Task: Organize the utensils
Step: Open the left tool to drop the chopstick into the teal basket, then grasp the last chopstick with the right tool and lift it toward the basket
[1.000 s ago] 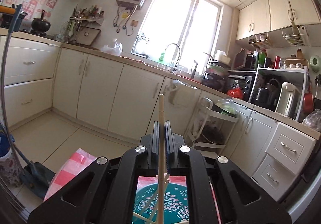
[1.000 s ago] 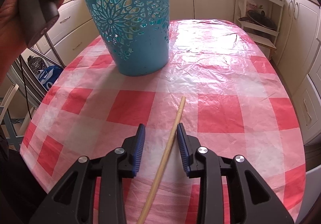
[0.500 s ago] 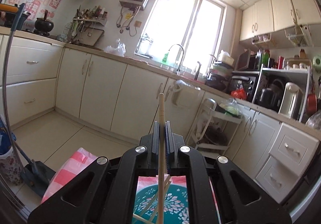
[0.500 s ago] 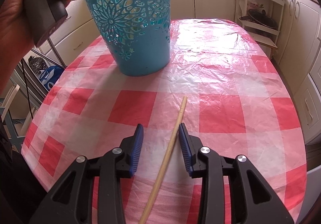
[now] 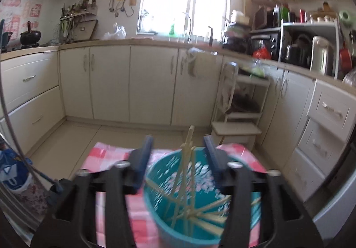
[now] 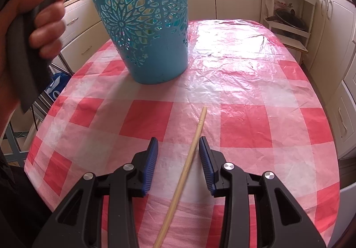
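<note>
Chopsticks (image 5: 189, 183) mostly in blue bucket (image 5: 155, 201) under wide-open, empty left hand-held gripper (image 5: 179, 154); one chopstick (image 6: 189, 159) left on tabletop (image 6: 244, 83) btwn open right hand-held gripper (image 6: 178, 152) fingers, ungrasped.

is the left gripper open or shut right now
Open. The left gripper has its blue pads spread wide above the teal basket, gripping nothing; loose chopsticks lean inside the basket.

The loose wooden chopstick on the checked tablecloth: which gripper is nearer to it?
Right. The right gripper is open with the loose wooden chopstick lying between its fingers. The left gripper, also open, is above the teal plastic basket, away from it.
</note>
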`<state>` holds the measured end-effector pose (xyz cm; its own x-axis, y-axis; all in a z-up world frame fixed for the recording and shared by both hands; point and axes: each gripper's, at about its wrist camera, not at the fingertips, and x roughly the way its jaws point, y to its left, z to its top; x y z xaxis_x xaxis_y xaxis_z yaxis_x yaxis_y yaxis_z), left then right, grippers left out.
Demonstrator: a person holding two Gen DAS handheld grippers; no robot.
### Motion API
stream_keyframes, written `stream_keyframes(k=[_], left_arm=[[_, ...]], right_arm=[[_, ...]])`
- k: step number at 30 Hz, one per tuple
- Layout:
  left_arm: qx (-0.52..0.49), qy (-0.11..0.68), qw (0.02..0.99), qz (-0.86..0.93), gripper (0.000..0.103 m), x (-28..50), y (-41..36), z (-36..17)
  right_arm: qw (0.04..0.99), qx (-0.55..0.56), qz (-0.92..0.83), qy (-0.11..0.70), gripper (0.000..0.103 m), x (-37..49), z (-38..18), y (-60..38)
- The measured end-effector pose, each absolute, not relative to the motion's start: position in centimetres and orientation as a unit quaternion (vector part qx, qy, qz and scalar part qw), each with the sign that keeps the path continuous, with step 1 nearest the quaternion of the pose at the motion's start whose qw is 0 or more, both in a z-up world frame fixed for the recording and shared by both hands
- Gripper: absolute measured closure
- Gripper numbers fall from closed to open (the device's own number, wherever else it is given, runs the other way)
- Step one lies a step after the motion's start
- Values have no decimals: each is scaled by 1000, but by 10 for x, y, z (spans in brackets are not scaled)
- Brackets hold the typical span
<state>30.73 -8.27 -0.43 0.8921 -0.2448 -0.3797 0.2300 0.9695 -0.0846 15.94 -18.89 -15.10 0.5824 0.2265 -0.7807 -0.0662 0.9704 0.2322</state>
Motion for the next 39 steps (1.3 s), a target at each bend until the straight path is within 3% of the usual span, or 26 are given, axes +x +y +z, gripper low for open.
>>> stream_keyframes(k=[5,11,16,23,32,39], left_arm=[[-51,206,972,-101,29,282,-46,7],[-132,232,961,-68,24,251,13,7],[-165,254,952,-43,23,250,42,-2],[-198,257,946,-22,23,255,69,-2],[-211,262,941,-25,23,258,68,-4],[-205,267,941,-34,23,261,64,-4]], right_arm=[[892,41,62,446,87,156,-152,-184],[887,80,63,451,97,153,-151,-197],[881,189,103,420,97,145,-133,-220],[889,262,166,336,97,136,-73,-226],[938,250,178,164,97,207,49,-203],[961,231,83,126,97,299,49,-187]])
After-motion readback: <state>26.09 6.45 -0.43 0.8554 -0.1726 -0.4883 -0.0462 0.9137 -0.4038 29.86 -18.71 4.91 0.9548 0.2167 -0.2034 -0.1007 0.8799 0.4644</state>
